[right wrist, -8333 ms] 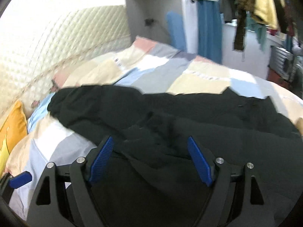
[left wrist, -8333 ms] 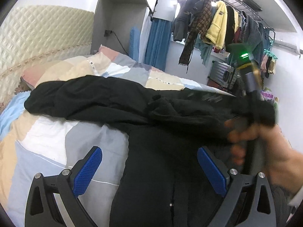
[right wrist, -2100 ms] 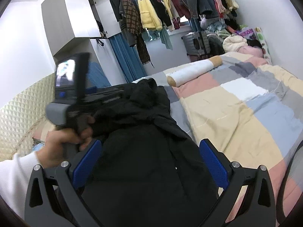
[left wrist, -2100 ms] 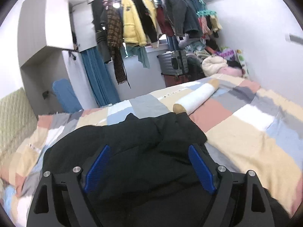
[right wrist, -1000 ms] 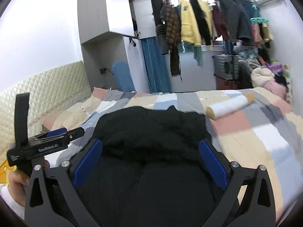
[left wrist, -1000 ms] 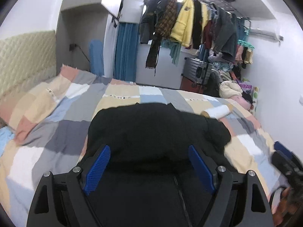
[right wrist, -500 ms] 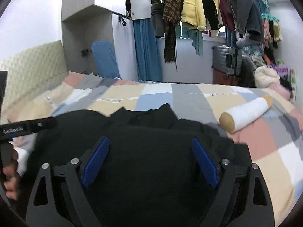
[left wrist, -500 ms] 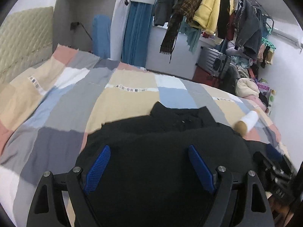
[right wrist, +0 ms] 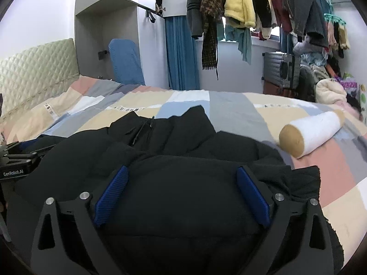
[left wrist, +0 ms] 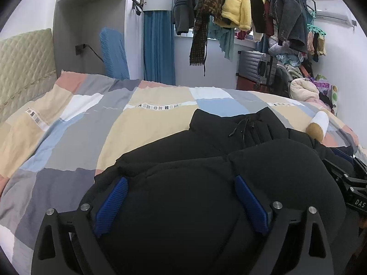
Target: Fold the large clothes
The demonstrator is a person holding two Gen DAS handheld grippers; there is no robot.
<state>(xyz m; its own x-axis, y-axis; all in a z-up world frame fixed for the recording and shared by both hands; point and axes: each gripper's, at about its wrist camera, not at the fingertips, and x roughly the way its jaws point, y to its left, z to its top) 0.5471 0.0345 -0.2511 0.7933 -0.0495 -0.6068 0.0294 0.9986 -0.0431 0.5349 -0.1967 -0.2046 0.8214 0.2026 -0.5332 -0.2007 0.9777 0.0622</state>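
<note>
Both grippers have dropped lower and closer to the black padded jacket (left wrist: pixel 206 165) than half a second ago, and the folded bulk now fills the lower half of each wrist view, where a second ago more of the bedspread showed around it. The jacket lies on the patchwork bedspread (left wrist: pixel 146 119), its lower part turned up over the body so that a rounded fold faces the cameras; the collar with its drawcord and zip (left wrist: pixel 247 126) peeks out beyond that fold.

The left gripper (left wrist: pixel 181 204) has its blue pads spread wide, one on each side of the puffy fold, and nothing is pinched between them. The right gripper (right wrist: pixel 181 197) stands the same way, jaws wide apart over the jacket's right half, with cloth bulging up between them but not clamped. Each gripper's body shows at the edge of the other's view, so the two sit side by side on the garment.

Judging from this, the hem-to-collar fold is laid and released, and both tools are now pressing or hovering low over the bundle to flatten it. The padding looks springy, so the fold may lift again once pressure goes. A sleeve edge (right wrist: pixel 305 178) sticks out at the right toward the white bolster pillow (right wrist: pixel 314 133), which lies just beside the jacket; that loose edge probably needs tucking before the fold counts as neat.
</note>
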